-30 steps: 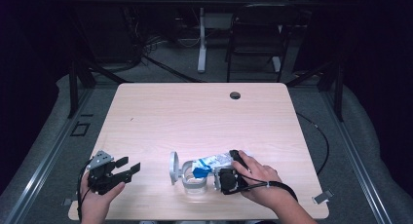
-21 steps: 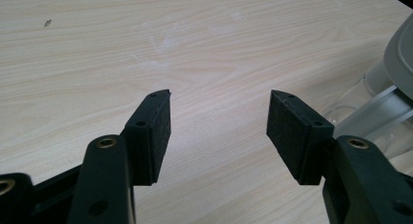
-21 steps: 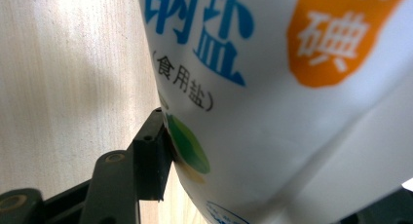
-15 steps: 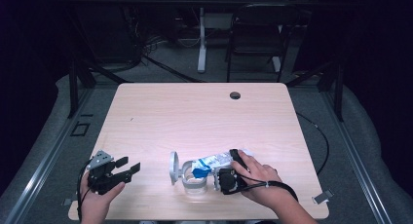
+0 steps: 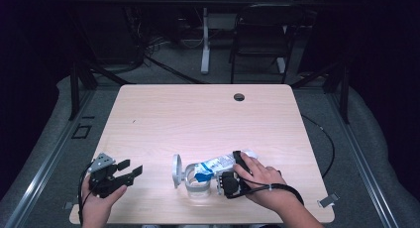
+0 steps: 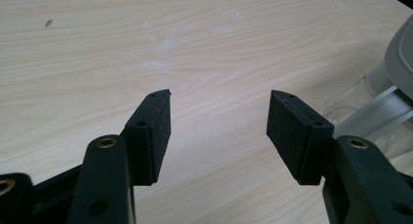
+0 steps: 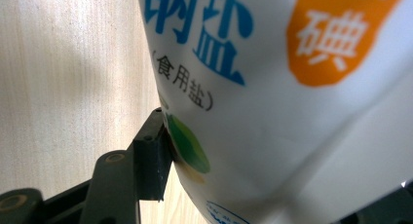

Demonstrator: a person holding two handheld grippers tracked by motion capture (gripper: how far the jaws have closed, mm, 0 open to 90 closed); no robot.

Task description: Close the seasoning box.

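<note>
The high view looks forward and down on the whole table (image 5: 198, 114). The left gripper view sits low over the tabletop, sharing the jar (image 6: 375, 107). The right gripper view faces the bag (image 7: 292, 87) at close range.

White salt bag (image 5: 221, 163), blue and orange print, lies tilted over the mouth of clear jar (image 5: 194, 181); jar's grey lid (image 5: 176, 170) hangs open.

A jar (image 5: 197, 181) lies on its side near the table's (image 5: 198, 114) front edge, its lid (image 5: 176, 171) at its left end. A salt bag (image 5: 223, 163) rests across the jar's right, the right gripper (image 5: 229, 182) beside it. The left gripper (image 5: 130, 169) sits well apart at the front left corner
</note>
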